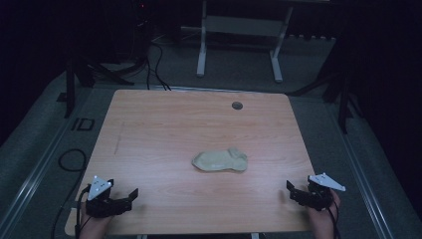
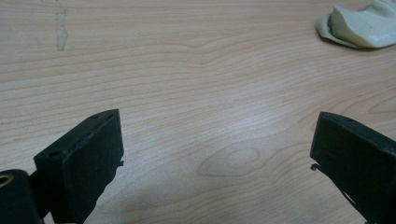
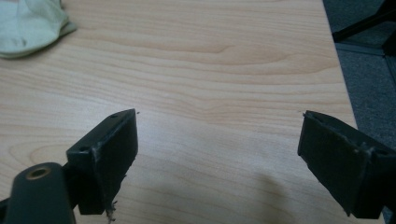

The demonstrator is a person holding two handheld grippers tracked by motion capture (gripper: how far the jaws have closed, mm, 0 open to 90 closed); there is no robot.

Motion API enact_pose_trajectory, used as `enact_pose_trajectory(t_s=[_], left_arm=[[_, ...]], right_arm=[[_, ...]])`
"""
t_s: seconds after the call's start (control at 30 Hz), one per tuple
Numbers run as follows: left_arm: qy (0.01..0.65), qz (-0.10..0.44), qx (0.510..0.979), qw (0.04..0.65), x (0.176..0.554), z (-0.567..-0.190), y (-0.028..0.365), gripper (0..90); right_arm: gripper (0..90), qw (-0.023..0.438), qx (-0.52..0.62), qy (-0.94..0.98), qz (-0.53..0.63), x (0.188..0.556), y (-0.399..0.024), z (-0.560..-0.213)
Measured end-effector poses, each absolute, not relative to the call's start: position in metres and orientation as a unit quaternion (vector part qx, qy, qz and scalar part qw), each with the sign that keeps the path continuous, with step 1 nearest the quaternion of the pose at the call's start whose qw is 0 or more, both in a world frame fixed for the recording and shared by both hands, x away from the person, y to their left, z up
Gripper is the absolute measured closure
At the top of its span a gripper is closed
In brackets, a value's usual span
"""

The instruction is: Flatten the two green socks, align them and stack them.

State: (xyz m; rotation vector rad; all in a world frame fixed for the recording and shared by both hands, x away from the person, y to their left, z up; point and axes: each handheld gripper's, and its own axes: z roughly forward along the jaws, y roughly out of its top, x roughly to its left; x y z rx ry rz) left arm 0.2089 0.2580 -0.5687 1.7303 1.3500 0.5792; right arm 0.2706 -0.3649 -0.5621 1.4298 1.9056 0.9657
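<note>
Your two grippers sit closest to the high camera, one at each near corner of the worktop [image 1: 149, 124], and that pale wooden worktop is the biggest thing on show, so start there: it runs wide from your forearms to the far edge, where a small round grommet hole [image 1: 237, 105] sits a little right of centre. A faint vertical scuff mark [image 1: 118, 142] lies toward the left edge.

Next in size, the crumpled pale green cloth [image 1: 220, 160]: it lies flat on the wood, slightly right of the middle and nearer your edge than the far one, between your two hands but well apart from both. From the left gripper view it sits up in the far right corner [image 2: 362, 25]; from the right gripper view it is up in the far left corner [image 3: 28, 25].

Now your tools. Your left gripper [image 1: 124, 196] rests at the near left corner, jaws spread wide, bare wood between them [image 2: 217, 140]. Your right gripper [image 1: 293, 191] rests at the near right corner, close to the right edge, jaws likewise spread wide and holding nothing [image 3: 217, 135]. Both point inward, toward the cloth.
</note>
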Motion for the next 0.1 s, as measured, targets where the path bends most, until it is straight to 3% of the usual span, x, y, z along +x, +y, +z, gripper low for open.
enact_pose_trajectory(t_s=[0.1], left_arm=[[0.542, 0.229, 0.688, 0.425, 0.209, -0.5688, 0.2589, 2.7]], right_arm=[[12.0, 0.283, 0.532, 0.715, 0.355, 0.2718, -0.3641, -0.5634]])
